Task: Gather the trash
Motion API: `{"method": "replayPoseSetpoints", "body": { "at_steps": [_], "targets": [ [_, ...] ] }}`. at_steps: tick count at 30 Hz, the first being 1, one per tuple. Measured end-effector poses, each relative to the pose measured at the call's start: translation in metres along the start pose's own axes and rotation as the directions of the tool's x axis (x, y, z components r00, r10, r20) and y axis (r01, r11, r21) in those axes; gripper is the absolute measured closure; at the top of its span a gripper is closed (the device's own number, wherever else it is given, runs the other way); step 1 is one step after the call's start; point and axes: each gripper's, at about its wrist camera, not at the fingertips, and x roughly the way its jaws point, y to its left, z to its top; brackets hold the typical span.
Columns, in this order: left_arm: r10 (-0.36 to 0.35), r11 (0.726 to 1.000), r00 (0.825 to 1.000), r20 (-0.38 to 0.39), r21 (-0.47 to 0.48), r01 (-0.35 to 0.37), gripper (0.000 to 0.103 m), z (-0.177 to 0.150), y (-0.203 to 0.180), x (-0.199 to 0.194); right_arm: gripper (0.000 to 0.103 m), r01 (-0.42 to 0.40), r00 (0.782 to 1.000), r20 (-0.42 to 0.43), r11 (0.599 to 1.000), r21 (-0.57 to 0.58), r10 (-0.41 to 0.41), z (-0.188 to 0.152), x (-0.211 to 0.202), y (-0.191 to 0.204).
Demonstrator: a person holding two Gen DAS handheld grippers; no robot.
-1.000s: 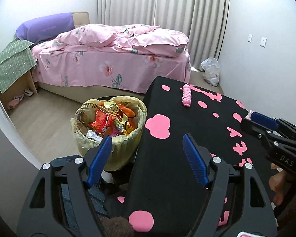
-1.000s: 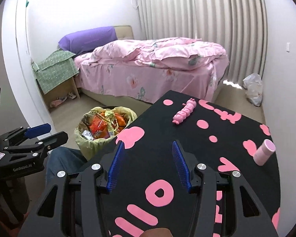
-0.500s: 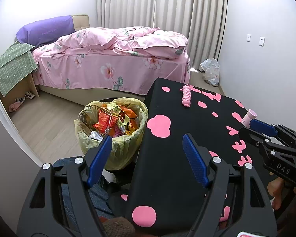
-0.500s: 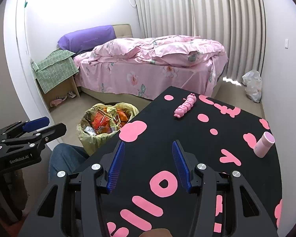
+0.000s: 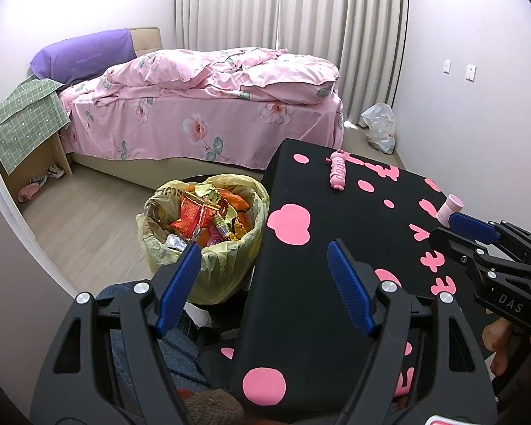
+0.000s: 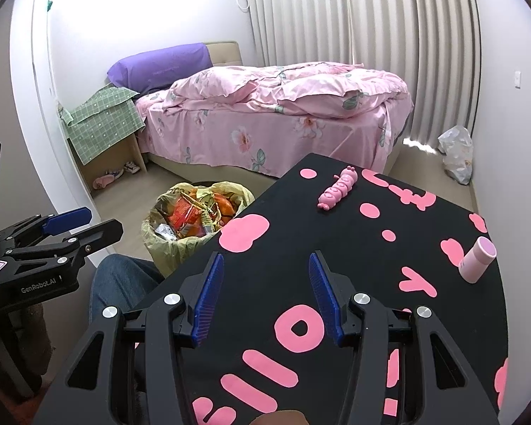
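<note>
Both grippers hang empty over the near bench (image 6: 336, 255), the left gripper (image 5: 263, 285) and right gripper (image 6: 265, 295) each with jaws spread. Beside the bench, the bin (image 5: 180, 269) is heaped with wrappers. Farther along lie only a pink cup (image 6: 477, 259) and caterpillar toy (image 6: 338, 188), so collecting looks nearly finished.

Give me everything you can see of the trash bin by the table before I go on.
The trash bin stands upright on the wood floor, close against the left edge of the black table, between it and the bed. A yellowish translucent plastic liner covers it and is folded over the rim, with dark print on one side. It is heaped to the rim with crumpled orange, red and silvery snack wrappers. Neither tongs touch it; the bin's own body is hidden by the liner.
</note>
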Motion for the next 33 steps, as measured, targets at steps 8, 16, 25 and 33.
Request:
{"method": "replayPoseSetpoints", "body": {
  "at_steps": [8, 16, 25, 33],
  "targets": [
    [0.005, 1.000, 1.000, 0.005, -0.002, -0.005, 0.033, -0.0015, 0.0023, -0.0007, 0.055, 0.001, 1.000, 0.000, 1.000, 0.001, -0.001, 0.0000, 0.0003, -0.0006],
    [0.003, 1.000, 1.000, 0.003, 0.000, -0.003, 0.033, -0.0013, 0.0024, -0.0007, 0.055, 0.000, 1.000, -0.001, 1.000, 0.002, 0.000, -0.0003, 0.0004, 0.0007],
    [0.004, 1.000, 1.000, 0.004, 0.001, -0.005, 0.033, -0.0013, 0.0019, -0.0008, 0.055, -0.002, 1.000, -0.001, 1.000, 0.004, 0.002, -0.0001, 0.0003, 0.0001],
    [0.005, 1.000, 1.000, 0.004, 0.002, -0.005, 0.033, -0.0014, 0.0024, -0.0010, 0.055, 0.001, 1.000, -0.002, 1.000, 0.003, -0.001, -0.0003, 0.0000, 0.0003]
  ]
}}
